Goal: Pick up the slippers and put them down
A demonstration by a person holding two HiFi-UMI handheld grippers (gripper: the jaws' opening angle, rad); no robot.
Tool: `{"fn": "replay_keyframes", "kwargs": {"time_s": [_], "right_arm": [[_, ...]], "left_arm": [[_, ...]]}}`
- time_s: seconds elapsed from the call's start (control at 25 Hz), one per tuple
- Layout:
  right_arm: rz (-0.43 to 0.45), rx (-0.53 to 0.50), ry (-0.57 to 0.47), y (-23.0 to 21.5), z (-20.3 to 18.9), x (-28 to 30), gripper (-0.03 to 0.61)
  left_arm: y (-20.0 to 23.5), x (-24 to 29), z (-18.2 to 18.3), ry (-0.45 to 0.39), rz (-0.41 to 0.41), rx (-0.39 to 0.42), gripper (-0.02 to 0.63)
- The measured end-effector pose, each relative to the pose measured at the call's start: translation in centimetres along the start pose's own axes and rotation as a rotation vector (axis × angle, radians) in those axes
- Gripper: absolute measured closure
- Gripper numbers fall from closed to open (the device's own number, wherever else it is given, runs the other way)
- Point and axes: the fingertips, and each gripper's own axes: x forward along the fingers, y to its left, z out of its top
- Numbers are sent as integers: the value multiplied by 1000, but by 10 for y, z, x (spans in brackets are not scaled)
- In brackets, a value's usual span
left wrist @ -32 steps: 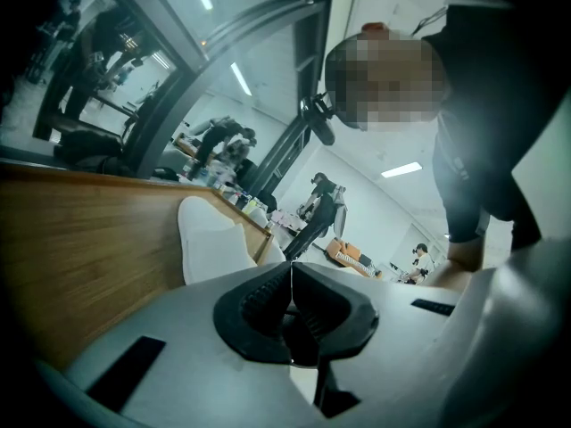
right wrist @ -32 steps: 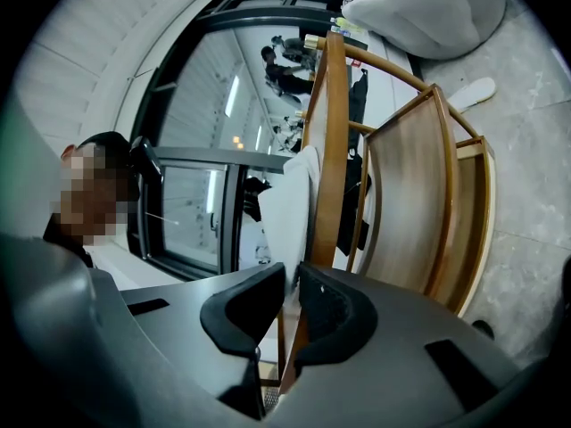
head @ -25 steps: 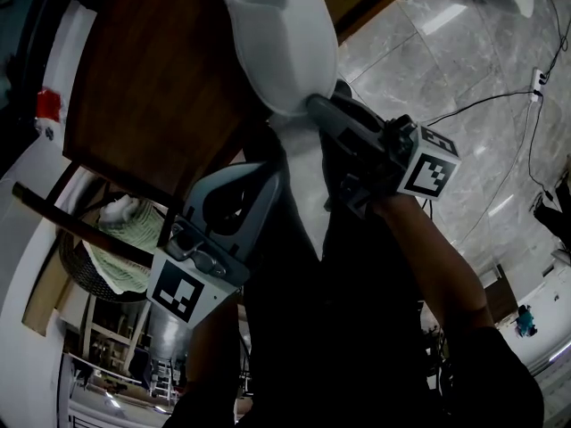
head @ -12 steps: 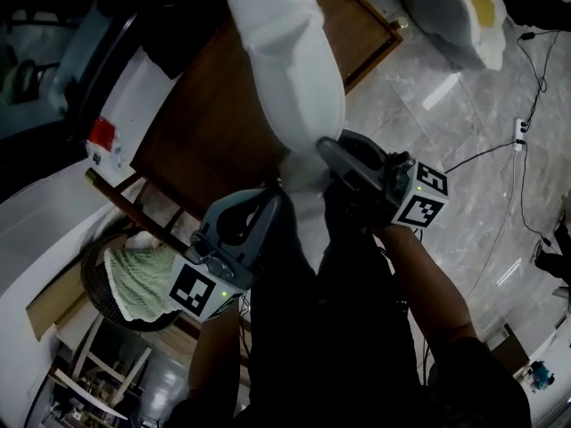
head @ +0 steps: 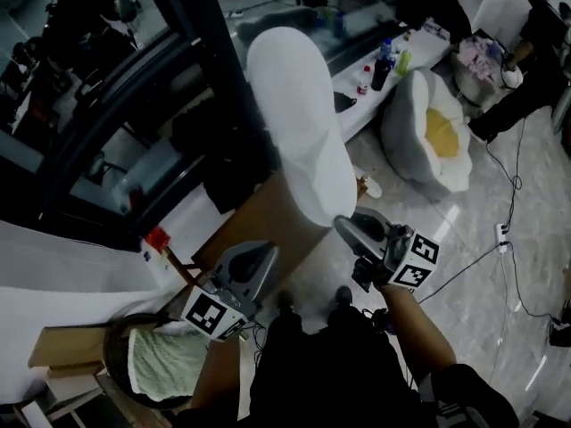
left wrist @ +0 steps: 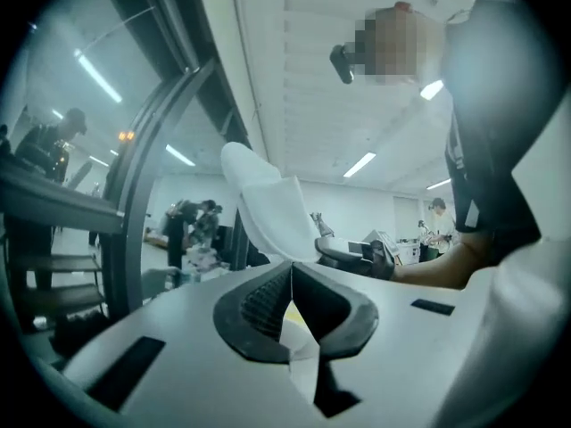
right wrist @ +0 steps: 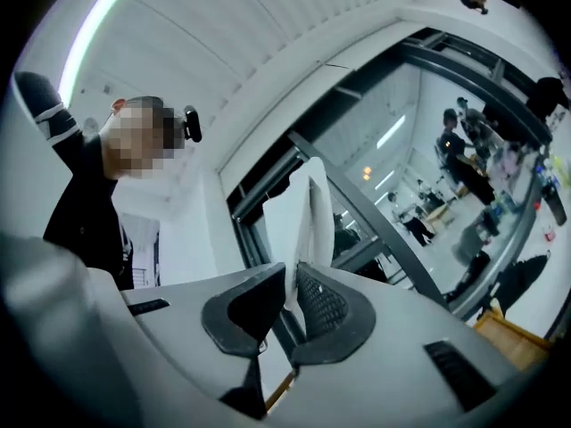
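A long white slipper (head: 299, 150) stands raised on end in the head view, its sole facing me. My right gripper (head: 345, 226) grips its lower end from the right; its jaws are closing, with the slipper's thin white edge (right wrist: 299, 221) pinched between the pads. My left gripper (head: 268, 255) is at the same lower end from the left. In the left gripper view its jaws (left wrist: 291, 266) are shut on a thin white flap of the slipper (left wrist: 268, 208), and the right gripper (left wrist: 352, 255) shows just beyond.
A brown wooden table (head: 268, 221) lies under the slipper. A dark basket holding a green towel (head: 165, 364) sits at the lower left. A white and yellow cushion (head: 433, 136) and cables (head: 508, 239) lie on the marble floor. Bottles (head: 384, 61) stand on a white ledge; people stand farther back.
Both grippers have risen with the slipper between them and have rolled. The head view has tilted up, so the room beyond the table now shows.
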Motion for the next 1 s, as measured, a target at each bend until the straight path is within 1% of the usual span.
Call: {"fn": "replay_keyframes", "kwargs": {"time_s": [0.08, 0.2, 0.4, 0.56, 0.8, 0.88, 1.0], "right_arm": [[22, -47, -27, 20, 24, 5, 528], [62, -121, -75, 44, 53, 12, 529], [101, -210, -146, 70, 87, 12, 532], [132, -239, -183, 87, 98, 11, 532], [163, -254, -214, 95, 106, 17, 535], [167, -255, -218, 94, 106, 18, 535], [168, -240, -220, 92, 101, 19, 535]], "left_arm": [[-6, -3, 26, -27, -13, 33, 601], [-17, -3, 53, -71, -43, 85, 601], [-40, 5, 81, -124, -94, 161, 601], [-51, 7, 99, -160, -121, 210, 601], [-52, 4, 116, -181, -122, 253, 601], [-52, 4, 116, -190, -124, 272, 601], [-49, 0, 107, -177, -113, 267, 601]]}}
